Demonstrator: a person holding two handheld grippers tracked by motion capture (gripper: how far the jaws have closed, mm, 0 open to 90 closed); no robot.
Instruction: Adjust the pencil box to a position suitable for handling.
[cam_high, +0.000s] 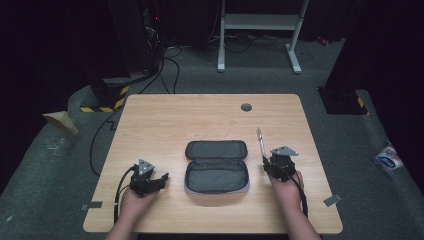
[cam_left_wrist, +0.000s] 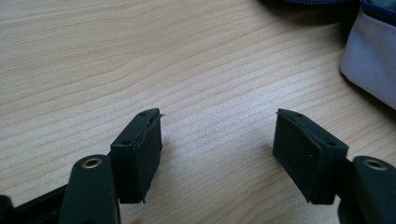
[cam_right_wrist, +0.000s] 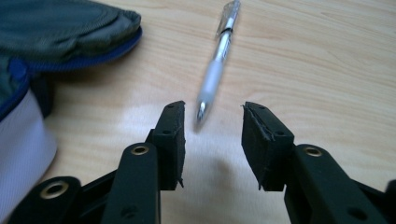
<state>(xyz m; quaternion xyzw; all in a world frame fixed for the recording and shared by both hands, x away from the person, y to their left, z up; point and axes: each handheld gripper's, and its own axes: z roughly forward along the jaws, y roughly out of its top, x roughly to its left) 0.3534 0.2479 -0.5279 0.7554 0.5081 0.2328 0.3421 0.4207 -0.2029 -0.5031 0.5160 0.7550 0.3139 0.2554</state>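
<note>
Though fingers (cam_right_wrist: 187, 140) open, pen (cam_right_wrist: 215, 70) tip just ahead.

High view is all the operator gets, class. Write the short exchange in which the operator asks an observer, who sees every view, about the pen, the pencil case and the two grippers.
Operator: Is the right gripper shut on the pen?
Observer: No. In the right gripper view its jaws stand open, and the pen lies on the table with its tip pointing into the gap, touching neither pad.
Operator: Does the left gripper hold anything?
Observer: No. In the left gripper view its jaws are open, with bare wood between them and a pale corner of the pencil case off to one side.
Operator: Any detail on the case?
Observer: A blue zip edge runs round the lid.
</note>
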